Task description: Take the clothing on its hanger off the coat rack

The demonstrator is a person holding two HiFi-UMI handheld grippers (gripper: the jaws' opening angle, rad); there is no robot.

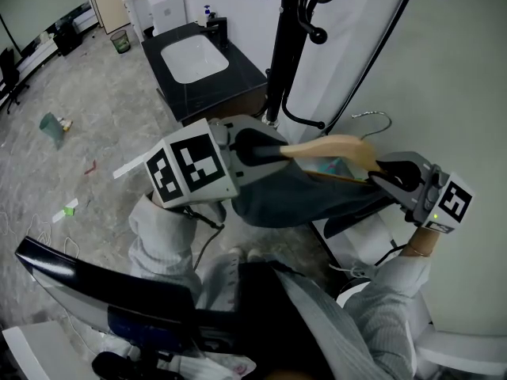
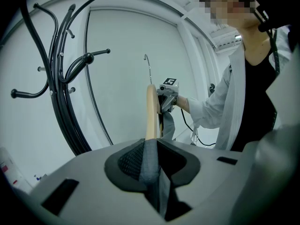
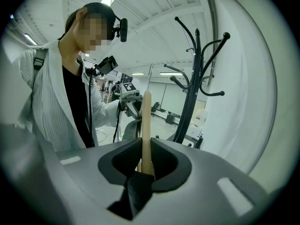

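A wooden hanger (image 1: 333, 145) with a wire hook (image 1: 372, 117) carries dark grey clothing (image 1: 293, 192), held level in front of the black coat rack (image 1: 285, 46) and apart from its arms. My left gripper (image 1: 265, 150) is shut on one end, its pads pinching grey cloth (image 2: 150, 163) over the wood (image 2: 151, 111). My right gripper (image 1: 388, 172) is shut on the other end. In the right gripper view the wood (image 3: 146, 125) stands between the jaws of my right gripper (image 3: 146, 165), with dark cloth (image 3: 138, 191) below. The hook (image 2: 149, 67) points up, free of the rack (image 2: 61, 78).
A black counter with a white sink (image 1: 194, 58) stands behind the rack's base. A white cabinet (image 1: 166, 10) and a small bin (image 1: 120, 40) are farther back. Bits of litter (image 1: 54, 127) lie on the grey floor. A white wall panel (image 1: 444, 70) is close on the right.
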